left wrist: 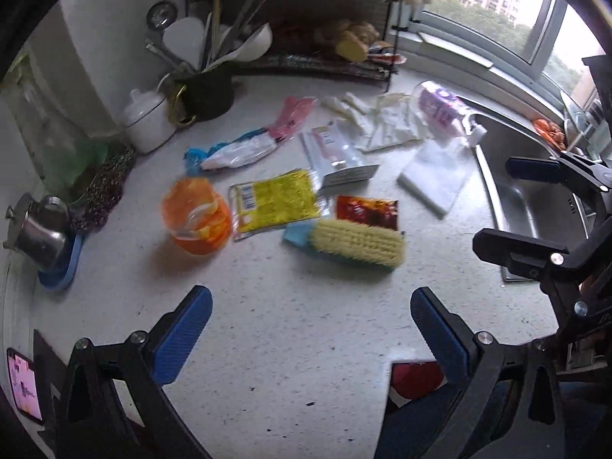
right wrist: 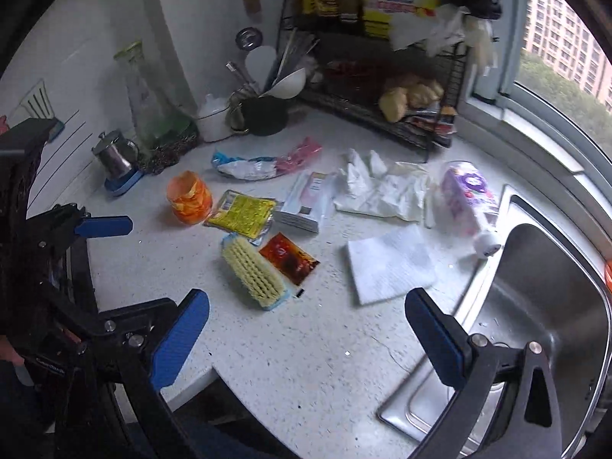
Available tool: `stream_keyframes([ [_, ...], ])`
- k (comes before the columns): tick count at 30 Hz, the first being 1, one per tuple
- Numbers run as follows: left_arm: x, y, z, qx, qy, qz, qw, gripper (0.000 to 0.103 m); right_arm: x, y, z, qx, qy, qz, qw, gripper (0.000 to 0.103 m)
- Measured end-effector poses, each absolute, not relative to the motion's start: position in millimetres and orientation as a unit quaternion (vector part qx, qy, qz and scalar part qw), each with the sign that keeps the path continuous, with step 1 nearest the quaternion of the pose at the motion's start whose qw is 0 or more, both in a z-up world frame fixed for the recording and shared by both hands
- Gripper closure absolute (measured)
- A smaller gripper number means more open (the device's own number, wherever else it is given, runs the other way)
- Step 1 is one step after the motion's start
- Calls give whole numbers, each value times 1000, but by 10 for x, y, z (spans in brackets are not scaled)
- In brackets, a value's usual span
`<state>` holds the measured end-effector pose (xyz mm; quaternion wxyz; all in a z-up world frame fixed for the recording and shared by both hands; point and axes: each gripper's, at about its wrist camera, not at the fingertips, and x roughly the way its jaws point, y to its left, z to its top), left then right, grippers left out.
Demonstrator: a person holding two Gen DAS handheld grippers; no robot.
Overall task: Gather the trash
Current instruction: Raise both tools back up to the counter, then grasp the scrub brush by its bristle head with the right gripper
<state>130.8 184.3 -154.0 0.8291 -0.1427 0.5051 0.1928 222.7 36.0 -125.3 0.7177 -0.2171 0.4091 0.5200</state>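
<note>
Trash lies scattered on the white speckled counter: a yellow wrapper, a red-brown sauce packet, a blue-and-pink wrapper, a clear package, crumpled white tissue, a flat paper towel and an orange cup. My left gripper is open and empty above the counter's front. My right gripper is open and empty; it also shows in the left wrist view near the sink.
A yellow scrub brush lies by the sauce packet. A purple-labelled bottle lies beside the steel sink. A wire rack, utensil holder, white jar and metal pot line the back.
</note>
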Motion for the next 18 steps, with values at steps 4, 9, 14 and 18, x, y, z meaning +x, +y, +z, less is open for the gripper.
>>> stream_keyframes([
  [4,1103,2159,-1726,-196,510,213,810,0,2218,717,-1457,-250,422,540,684,1],
  [9,968,2376,-1856,-243,508,214,798,0,2189,1016,-1675,-289,428,556,651,1],
  [14,1029,2407,-1941,-246,512,209,796,0,2129,1300,-1894,-329,429,575,614,1],
  [18,1075,2386,-2011,-247,516,199,796,0,2059,1468,-2055,-361,427,581,591,22],
])
